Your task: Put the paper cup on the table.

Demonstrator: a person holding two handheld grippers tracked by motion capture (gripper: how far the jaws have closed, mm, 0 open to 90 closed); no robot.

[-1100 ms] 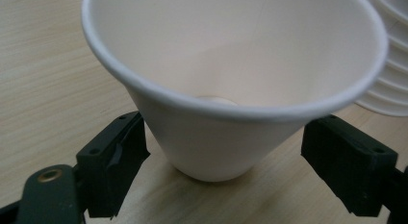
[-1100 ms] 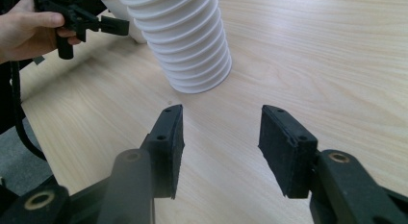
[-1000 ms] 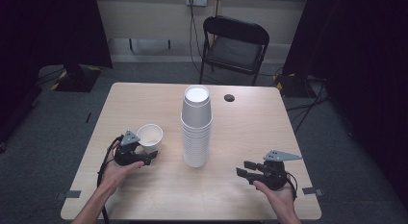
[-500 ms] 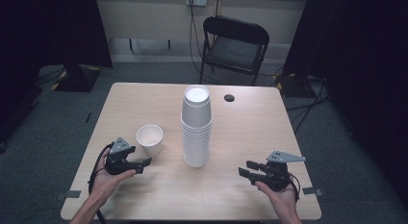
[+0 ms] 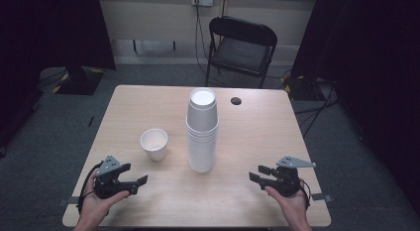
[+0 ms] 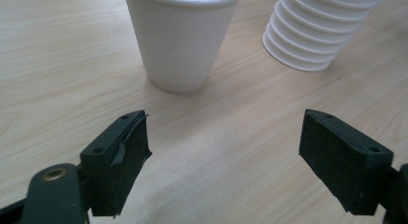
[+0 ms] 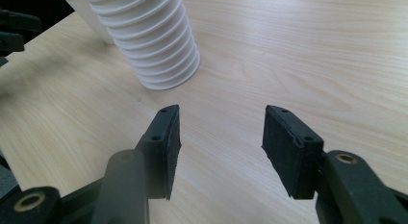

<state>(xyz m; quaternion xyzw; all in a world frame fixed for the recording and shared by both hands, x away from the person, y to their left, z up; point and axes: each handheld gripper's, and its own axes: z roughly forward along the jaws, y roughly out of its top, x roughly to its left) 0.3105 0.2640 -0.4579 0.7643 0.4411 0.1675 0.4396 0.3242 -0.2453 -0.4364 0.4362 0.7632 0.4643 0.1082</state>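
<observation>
A single white cup (image 5: 154, 144) stands upright on the wooden table (image 5: 257, 122), left of centre in the high view, just beside the tall stack of cups (image 5: 202, 130) in the middle but not touching it. The left gripper (image 5: 132, 180) sits low at the lower left, apart from the cup, its jaws spread with nothing between them, though they have just been closing a little. At the lower right, the right gripper (image 5: 256, 173) points toward the stack, well apart from it, its jaws also spread and empty, having just been opening slightly.
</observation>
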